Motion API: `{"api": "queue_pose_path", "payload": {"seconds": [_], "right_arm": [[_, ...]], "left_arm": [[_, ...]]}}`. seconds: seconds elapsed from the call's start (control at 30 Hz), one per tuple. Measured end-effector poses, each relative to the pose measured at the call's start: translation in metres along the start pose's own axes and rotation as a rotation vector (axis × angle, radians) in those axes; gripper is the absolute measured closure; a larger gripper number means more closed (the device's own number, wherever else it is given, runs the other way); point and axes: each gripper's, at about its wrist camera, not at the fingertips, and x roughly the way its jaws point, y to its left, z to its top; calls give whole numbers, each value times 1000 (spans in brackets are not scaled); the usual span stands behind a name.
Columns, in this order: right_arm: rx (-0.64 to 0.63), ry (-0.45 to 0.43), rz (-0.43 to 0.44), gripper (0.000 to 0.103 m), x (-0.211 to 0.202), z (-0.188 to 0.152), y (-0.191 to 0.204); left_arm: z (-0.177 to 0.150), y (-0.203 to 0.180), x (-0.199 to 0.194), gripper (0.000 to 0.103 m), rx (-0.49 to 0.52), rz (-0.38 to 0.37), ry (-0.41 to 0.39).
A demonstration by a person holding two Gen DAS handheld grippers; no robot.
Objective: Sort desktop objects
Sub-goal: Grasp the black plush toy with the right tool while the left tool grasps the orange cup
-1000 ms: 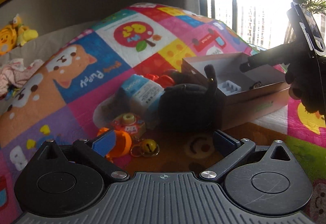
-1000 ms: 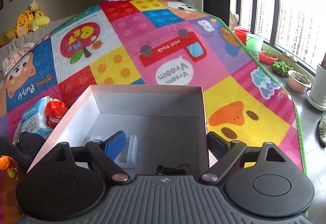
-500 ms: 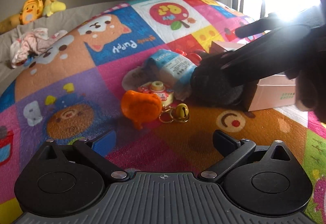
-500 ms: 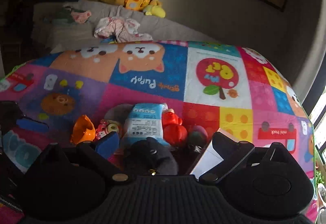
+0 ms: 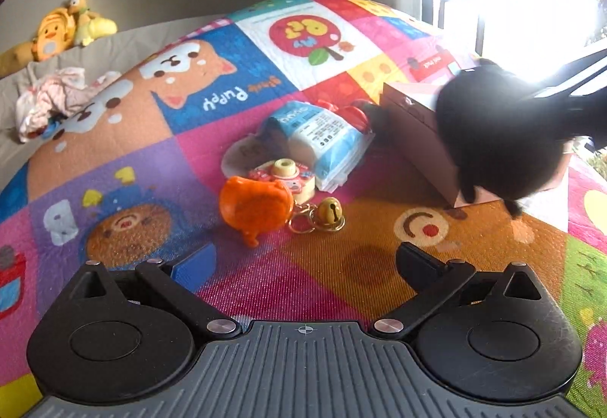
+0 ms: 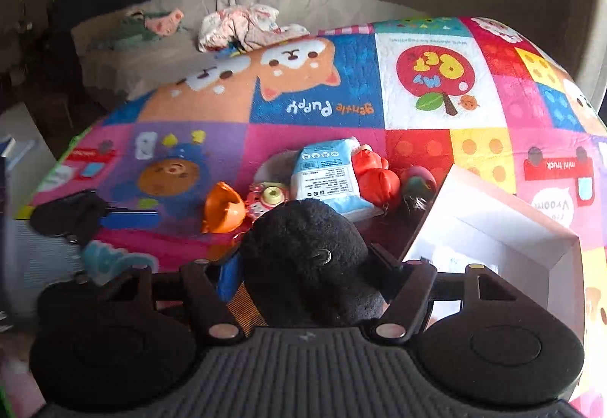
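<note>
Right tongs point(image 6: 309, 266) closing around black plush toy point(image 6: 303, 251); left tongs point(image 5: 303, 262) wide open, empty

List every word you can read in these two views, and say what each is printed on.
"gentle Puppy": blue puppy panel of the play mat, upside down.
"mini truck": red truck panel.
"Vroom": white speech bubble at the mat's right edge; the rest is cut off.
"My Pet": apple panel, doubtful.
Blue-and-white packet: print too small to read.
</note>
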Motion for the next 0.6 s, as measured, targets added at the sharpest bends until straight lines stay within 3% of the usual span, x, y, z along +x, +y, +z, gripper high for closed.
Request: {"api": "queue_pose_path", "payload": {"seconds": [0.07, 0.13, 0.3, 0.4, 0.47, 0.6], "right_arm": [[27, 11, -19, 35, -23, -16, -7], [13, 22, -93, 35, -34, -35, -11], [66, 54, -235, 32, -30, -76, -31], [125, -9, -263, 27, -35, -90, -37], [158, -80, -273, 17, -44, -98, -37], [242, -176, -306, 15, -58, -112, -41]], "left_arm": [[2, 1, 3, 0, -7, -1, 16], [7, 3, 7, 0, -17, -9, 31], [30, 8, 27, 0, 0, 46, 12], [41, 18, 44, 0, -10, 78, 36], [43, 26, 55, 0, -39, 75, 66], [44, 36, 66, 1, -87, 57, 93]]}}
